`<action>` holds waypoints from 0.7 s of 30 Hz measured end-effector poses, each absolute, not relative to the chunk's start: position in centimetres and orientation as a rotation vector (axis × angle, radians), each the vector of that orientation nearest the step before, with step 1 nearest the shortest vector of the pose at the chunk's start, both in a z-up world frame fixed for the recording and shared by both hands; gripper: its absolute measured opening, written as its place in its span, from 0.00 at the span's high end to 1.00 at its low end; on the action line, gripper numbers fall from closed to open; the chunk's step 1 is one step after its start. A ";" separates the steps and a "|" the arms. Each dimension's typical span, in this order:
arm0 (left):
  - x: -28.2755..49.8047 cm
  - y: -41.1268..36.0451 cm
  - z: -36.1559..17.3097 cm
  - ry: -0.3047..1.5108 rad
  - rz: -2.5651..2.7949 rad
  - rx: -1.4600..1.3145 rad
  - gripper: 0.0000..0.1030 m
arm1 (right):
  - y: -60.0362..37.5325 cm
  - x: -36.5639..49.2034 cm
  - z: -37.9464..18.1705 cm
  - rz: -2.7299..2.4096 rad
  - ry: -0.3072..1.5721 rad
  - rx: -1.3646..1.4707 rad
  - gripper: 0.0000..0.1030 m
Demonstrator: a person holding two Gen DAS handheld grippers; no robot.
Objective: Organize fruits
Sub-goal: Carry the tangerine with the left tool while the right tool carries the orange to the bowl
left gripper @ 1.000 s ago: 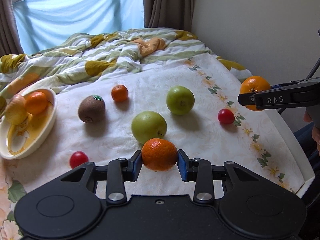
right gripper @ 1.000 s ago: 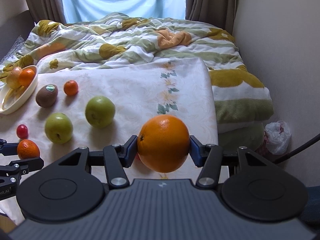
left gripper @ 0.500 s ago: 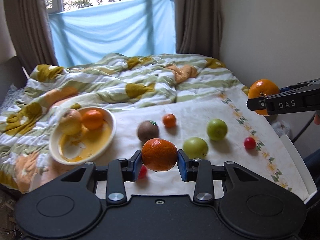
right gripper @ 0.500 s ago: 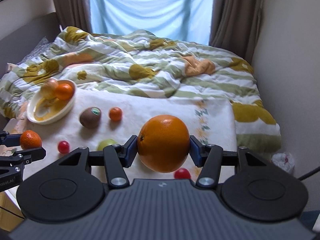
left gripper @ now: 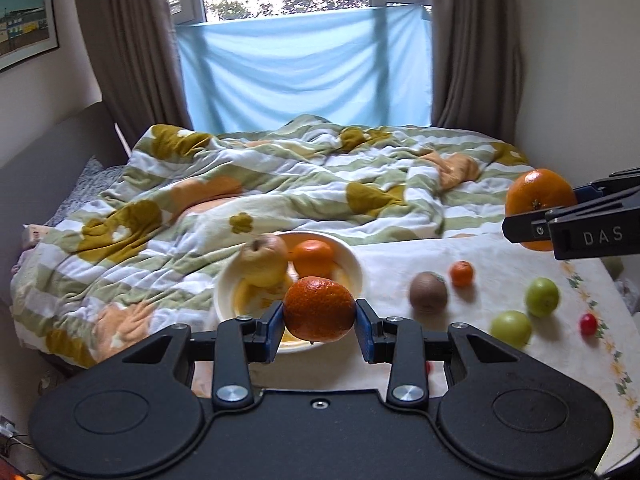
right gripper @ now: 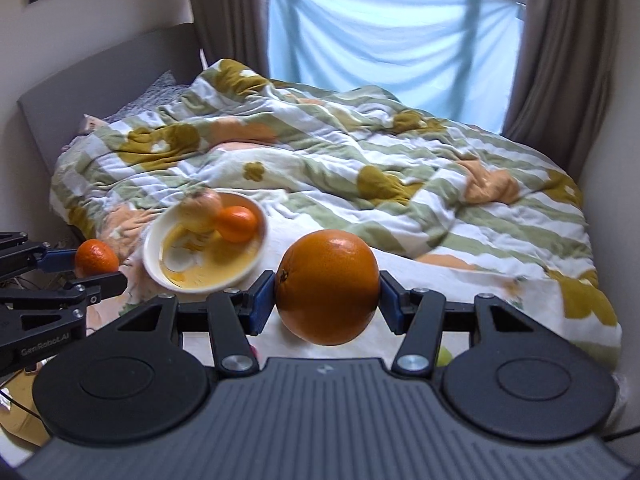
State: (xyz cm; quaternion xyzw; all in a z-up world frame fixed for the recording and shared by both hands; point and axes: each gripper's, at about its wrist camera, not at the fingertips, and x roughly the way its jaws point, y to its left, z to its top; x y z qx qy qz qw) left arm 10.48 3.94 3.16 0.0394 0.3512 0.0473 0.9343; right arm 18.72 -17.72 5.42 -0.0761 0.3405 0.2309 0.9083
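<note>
bed (left gripper: 304, 184): fills the far half of both views, covered by a rumpled green, white and mustard striped duvet; blue cloth hangs over the window behind it
cloth (left gripper: 520, 272): white with a flower border, spread over the near right part of the bed; loose fruit lies on it
bowl (left gripper: 352, 264): cream, yellow inside, on the left edge of the cloth; holds a yellowish apple (left gripper: 265, 258) on its left and a tangerine (left gripper: 313, 258) on its right, the two touching
right gripper (right gripper: 327, 308): fingers clamped on a large orange (right gripper: 328, 286), one blue pad on each side; orange is held in the air, right of the bowl in the right wrist view
left gripper (left gripper: 319, 326): fingers clamped on a mandarin (left gripper: 319, 308), held in the air just near of the bowl, overlapping its near rim in the left wrist view
green apples: two on the cloth, right of the bowl; near one (left gripper: 511, 327), far one (left gripper: 541, 297), close together, not touching
kiwi (left gripper: 428, 291): on the cloth between bowl and green apples
small mandarin (left gripper: 461, 273): just far-right of the kiwi, apart from it
red cherry tomato (left gripper: 588, 323): on the cloth, right of the green apples, near the flower border
</note>
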 end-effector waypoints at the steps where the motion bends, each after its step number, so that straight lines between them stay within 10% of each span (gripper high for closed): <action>1: 10.8 4.6 3.1 0.722 0.102 0.077 0.60 | -16.7 19.0 5.4 0.487 0.704 -0.161 0.33; 21: 20.5 15.0 -3.4 0.845 0.053 0.078 0.60 | -2.5 27.5 -0.9 0.503 0.854 -0.155 0.33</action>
